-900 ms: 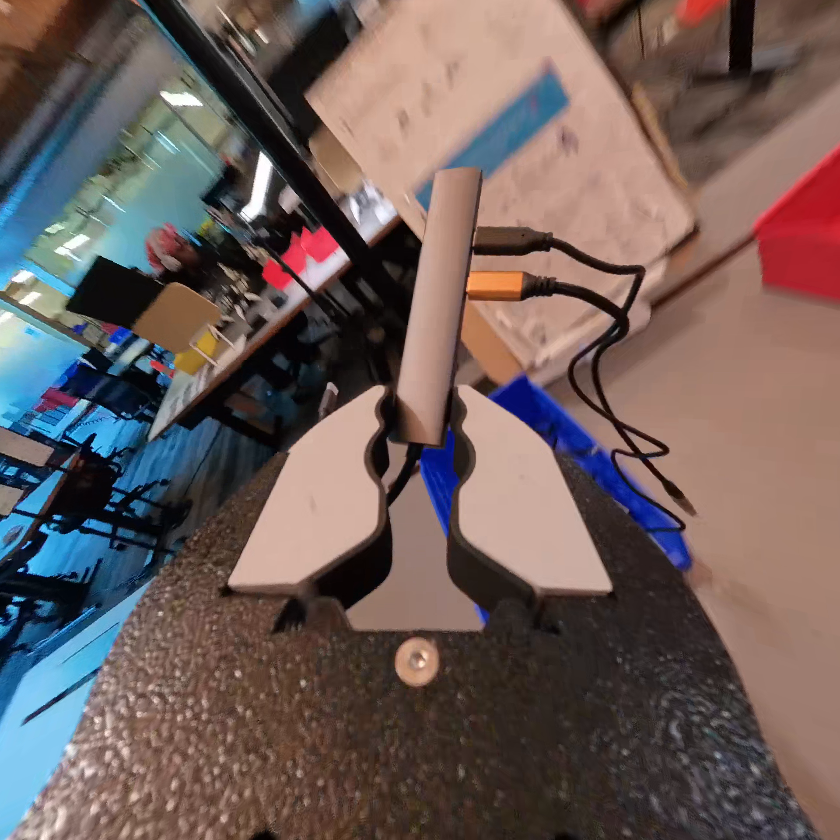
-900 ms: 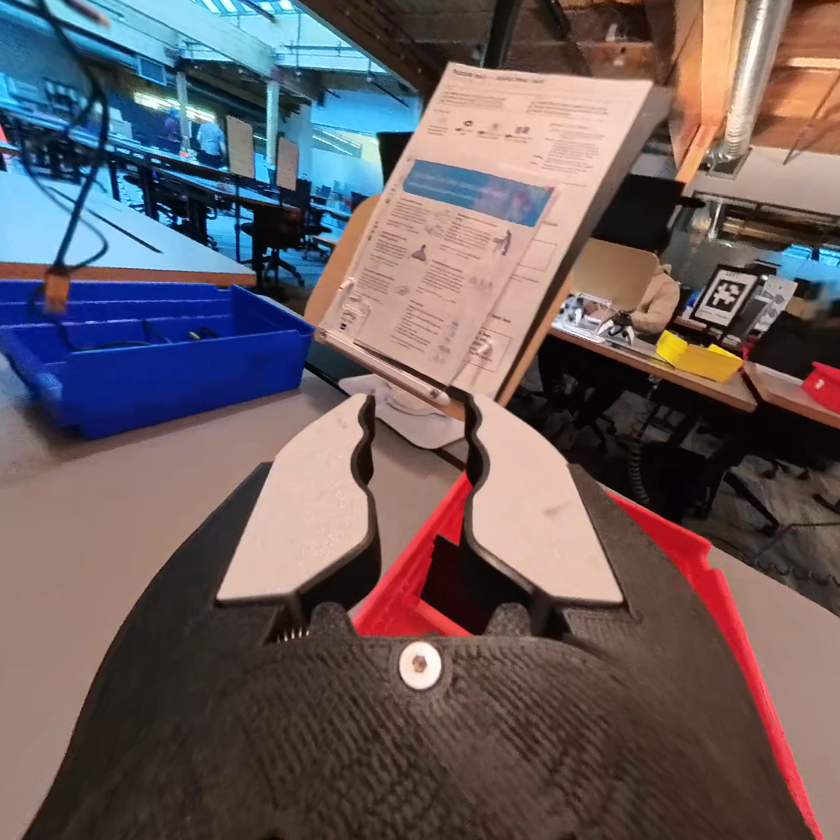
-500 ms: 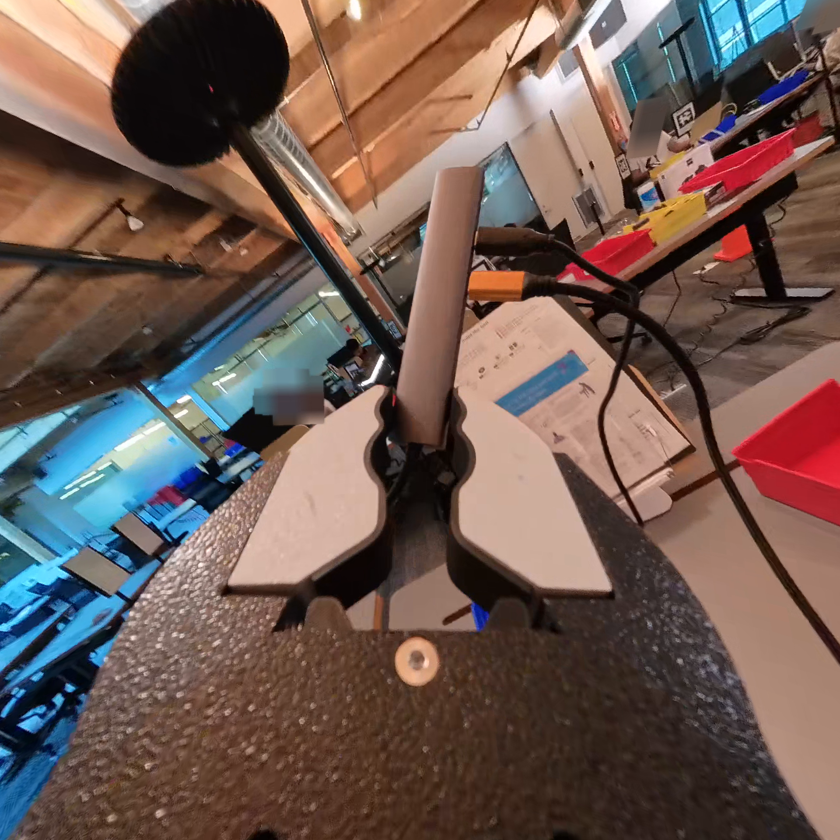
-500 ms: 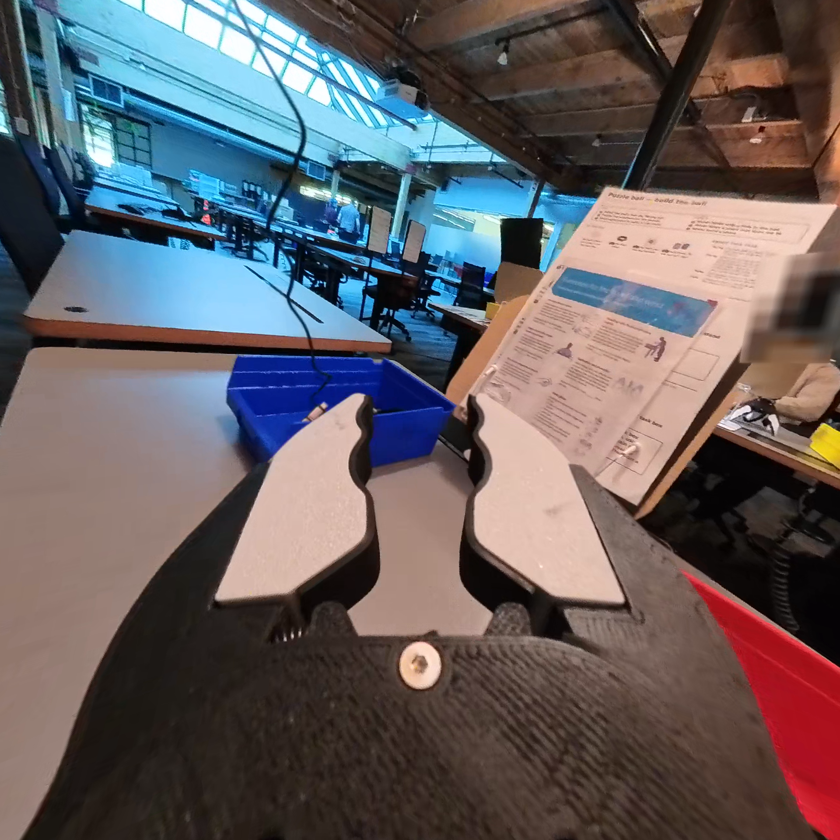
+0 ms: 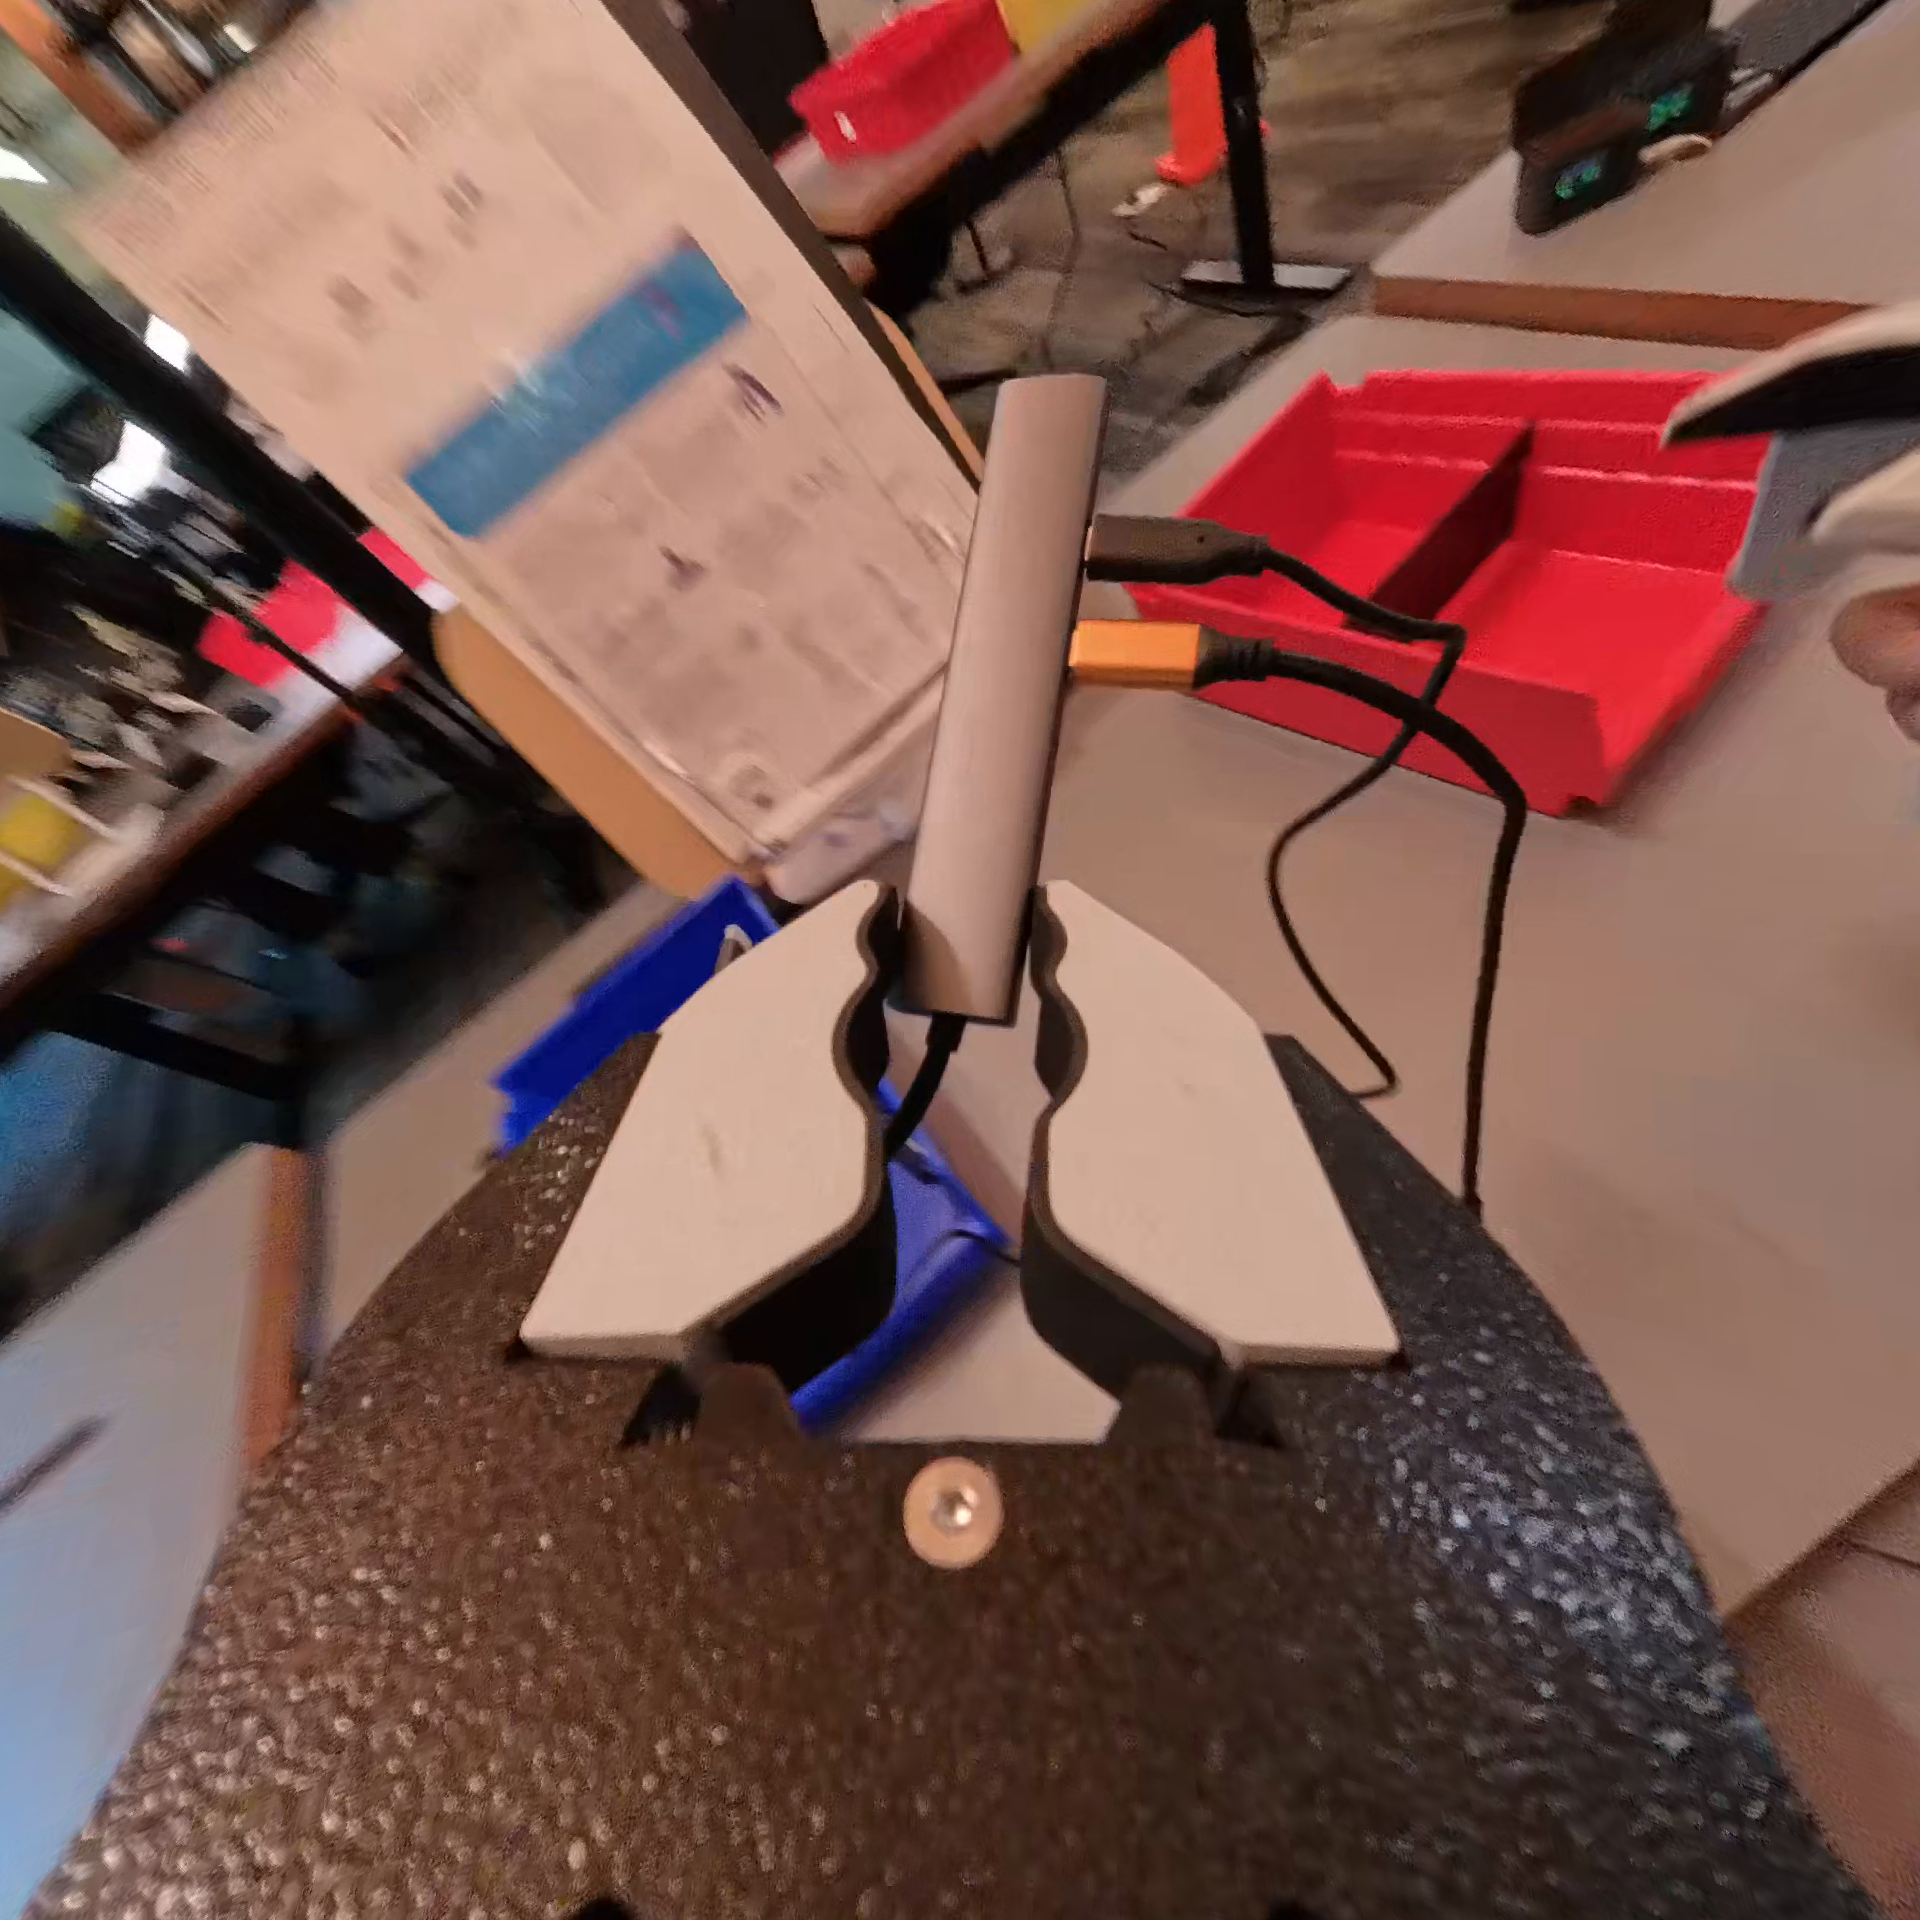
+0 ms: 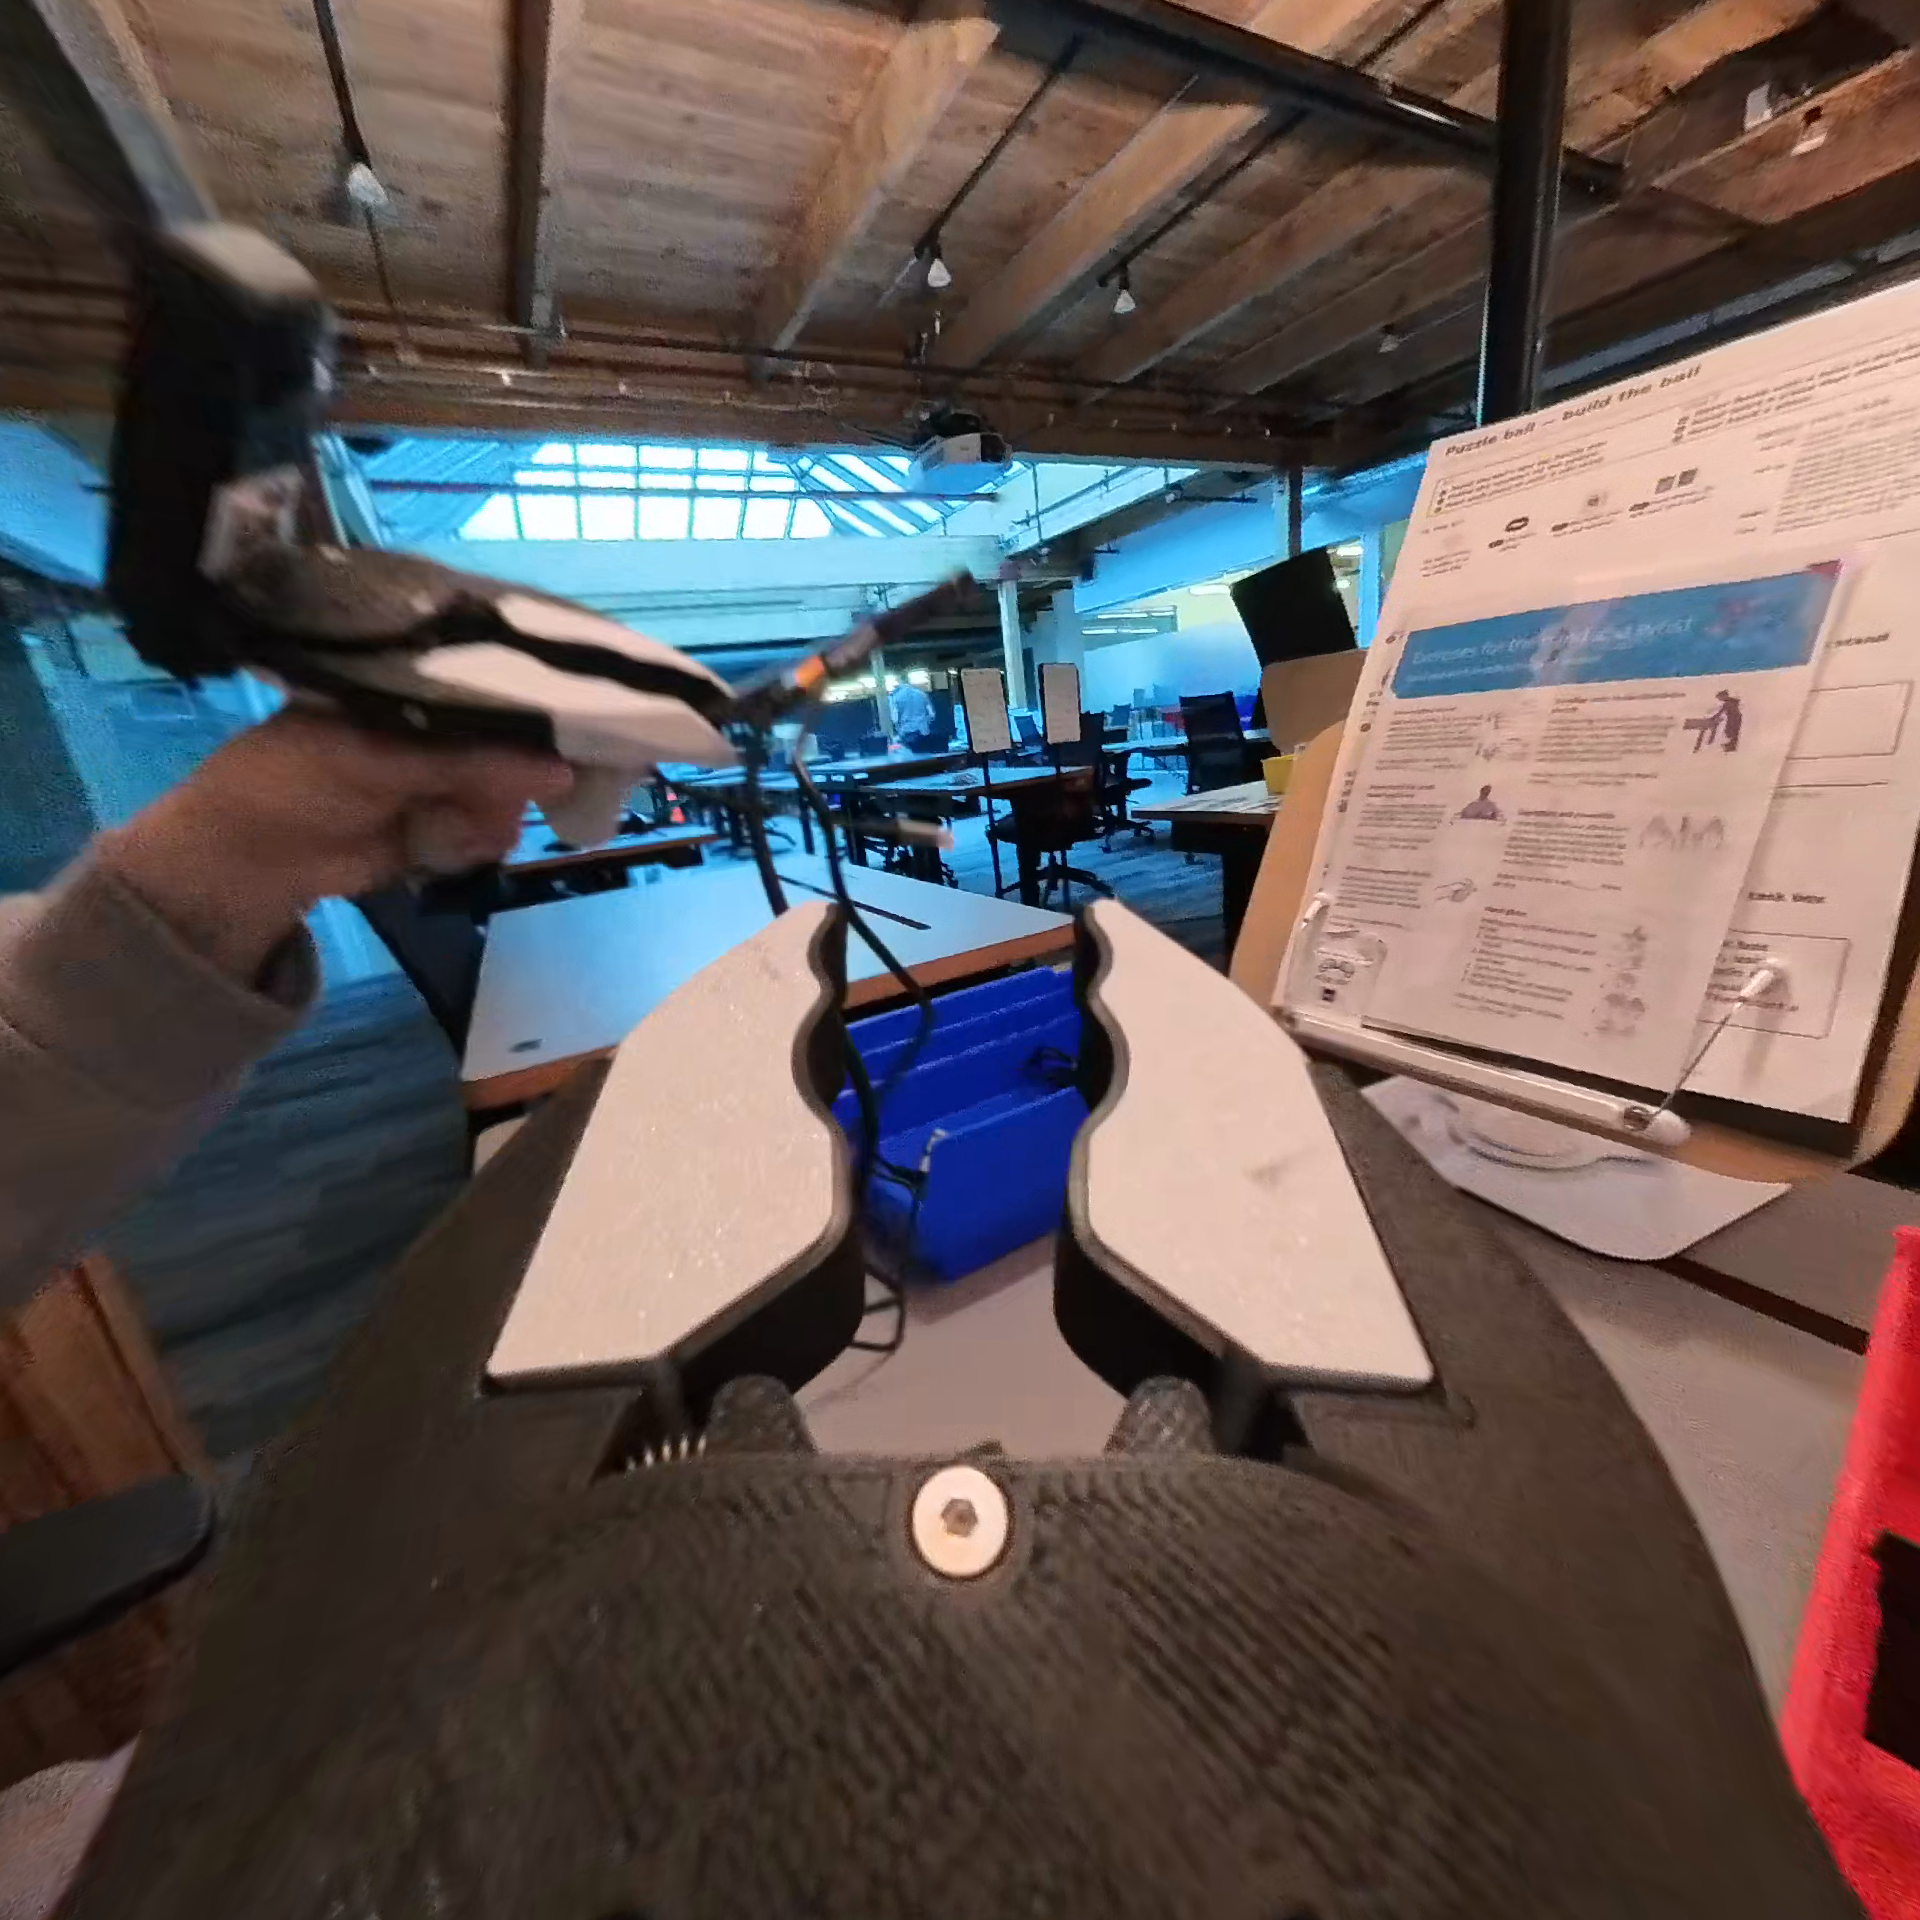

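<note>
Between the fingertips of the left gripper (image 5: 961, 940), a slim grey hub (image 5: 1003, 686) is clamped at its lower end and stands nearly upright above the grey table (image 5: 1662, 1039). Two plugs are seated in its right side: one dark plug (image 5: 1169, 542) and one orange plug (image 5: 1138, 652), each trailing a black cable. The right gripper (image 6: 951, 940) stands apart at the jaws and holds nothing. One blue bin (image 6: 966, 1101) lies beyond it; one red bin (image 5: 1496, 582) lies right. A printed sheet (image 6: 1600, 810) on a stand bears text, partly blurred.
</note>
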Available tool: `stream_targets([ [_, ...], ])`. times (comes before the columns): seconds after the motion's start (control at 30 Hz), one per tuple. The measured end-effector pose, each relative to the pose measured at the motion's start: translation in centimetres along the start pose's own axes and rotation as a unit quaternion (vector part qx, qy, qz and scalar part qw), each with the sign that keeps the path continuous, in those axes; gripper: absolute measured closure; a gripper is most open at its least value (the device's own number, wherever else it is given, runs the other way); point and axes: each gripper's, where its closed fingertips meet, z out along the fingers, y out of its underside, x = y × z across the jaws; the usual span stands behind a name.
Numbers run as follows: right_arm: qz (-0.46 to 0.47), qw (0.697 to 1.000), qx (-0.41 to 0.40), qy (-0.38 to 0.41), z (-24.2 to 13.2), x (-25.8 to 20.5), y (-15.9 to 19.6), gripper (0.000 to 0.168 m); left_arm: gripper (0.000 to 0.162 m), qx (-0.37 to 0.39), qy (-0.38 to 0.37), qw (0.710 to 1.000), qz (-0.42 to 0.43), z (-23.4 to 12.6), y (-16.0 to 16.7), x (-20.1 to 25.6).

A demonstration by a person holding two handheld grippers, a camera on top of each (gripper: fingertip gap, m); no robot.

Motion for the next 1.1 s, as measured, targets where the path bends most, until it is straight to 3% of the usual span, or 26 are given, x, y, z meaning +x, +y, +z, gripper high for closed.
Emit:
stream_targets([
  [0.13, -0.004, 1.000, -0.028, -0.001, 0.7, -0.9, 1.2, 0.141, 0.138, -0.013, 0.029, 0.998, -0.054, 3.9, 5.0, 5.0],
  [0.3, 0.065, 0.990, -0.119, -0.038, 3.1, -2.4, 6.6, 0.131, 0.138, -0.014, -0.019, 0.997, -0.075, 5.9, 8.4, 7.6],
  [0.47, -0.090, 0.986, -0.143, 0.007, 3.7, -0.8, 8.4, 0.119, 0.138, -0.011, -0.016, 0.991, -0.132, 5.6, 10.5, 8.2],
  [0.53, -0.074, 0.977, -0.199, -0.037, 3.7, -1.2, 11.2, 0.109, 0.138, -0.007, -0.001, 0.987, -0.162, 5.3, 11.1, 8.1],
  [0.63, -0.027, 0.975, -0.199, -0.091, 4.0, -2.0, 12.6, 0.131, 0.138, 0.000, 0.015, 0.981, -0.192, 4.5, 11.8, 8.2],
  [0.73, -0.046, 0.973, -0.189, -0.121, 4.3, -3.3, 13.1, 0.154, 0.138, -0.008, 0.003, 0.982, -0.188, 4.1, 13.0, 8.1],
  [0.87, -0.130, 0.967, -0.218, -0.028, 5.0, -1.9, 13.5, 0.113, 0.138, -0.030, -0.035, 0.986, -0.162, 3.9, 14.6, 7.7],
  [0.97, -0.141, 0.971, -0.195, 0.005, 4.9, -2.0, 11.3, 0.113, 0.138, -0.041, -0.062, 0.988, -0.135, 4.0, 15.5, 7.5],
  [1.03, -0.110, 0.978, -0.177, 0.009, 4.9, -1.8, 10.8, 0.115, 0.139, -0.016, -0.031, 0.991, -0.126, 4.1, 15.0, 8.7],
  [1.1, -0.041, 0.982, -0.185, 0.000, 4.8, -0.7, 12.2, 0.103, 0.138, 0.013, 0.009, 0.994, -0.110, 4.2, 14.1, 10.3],
])
